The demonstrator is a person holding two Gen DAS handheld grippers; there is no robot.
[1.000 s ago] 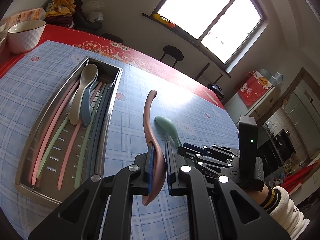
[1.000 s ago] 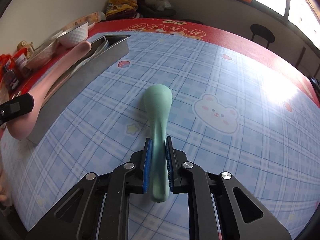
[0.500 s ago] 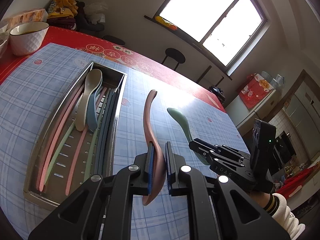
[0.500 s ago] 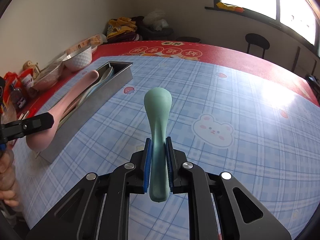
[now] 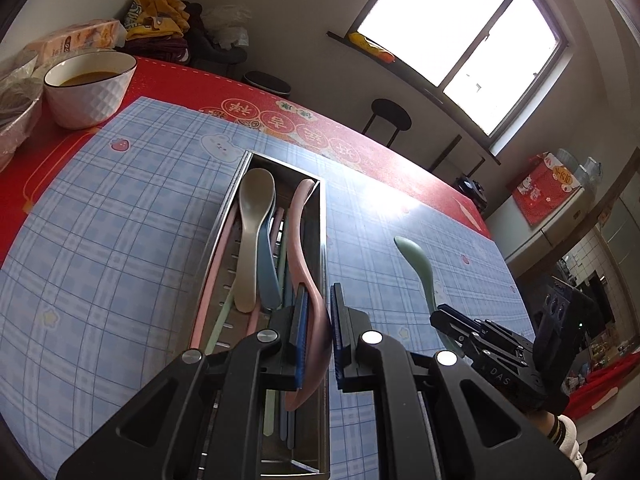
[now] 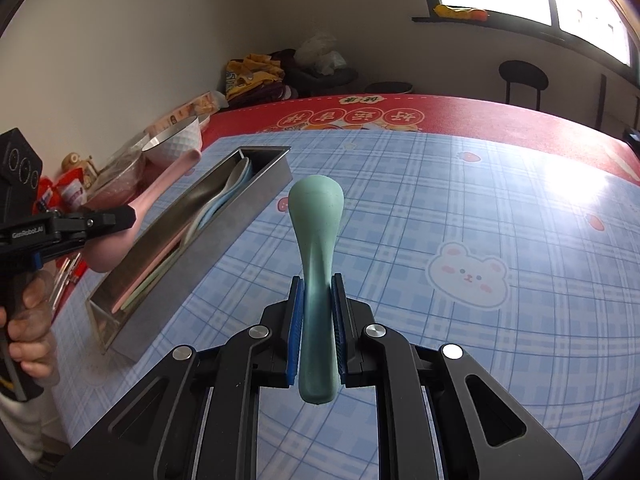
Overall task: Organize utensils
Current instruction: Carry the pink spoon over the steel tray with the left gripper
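The left gripper [image 5: 318, 332] has its 2 blue-padded jaws clamped tight on a pink spoon [image 5: 306, 280], gripping it low on the handle near the bowl end. From the left wrist view the spoon hangs right over the long metal tray [image 5: 324, 248], its handle tip pointing toward the tray's far end, close to the right wall. Can't really tell if it's touching anything inside or just hovering above.

The tray sits on a blue checked mat [image 5: 120, 220] that covers most of a red tablecloth [image 5: 172, 80]. Inside it there's a beige spoon [image 5: 254, 224], a blue spoon [image 5: 267, 268] tucked just beside and partly under it, plus a few long thin pink and green utensils lying lengthwise along the bottom.

The right gripper [image 6: 316, 320] is squeezed down on a green spoon [image 6: 316, 240], jaws narrow around its handle, bowl end sticking out the back toward the camera. That spoon is held up off the mat, well to the right of the tray.

In the right wrist view a hand [image 6: 28, 320] is wrapped around the left gripper's grip. A white bowl [image 5: 90, 88] with something yellowish in it sits on the red cloth, past the mat's corner.
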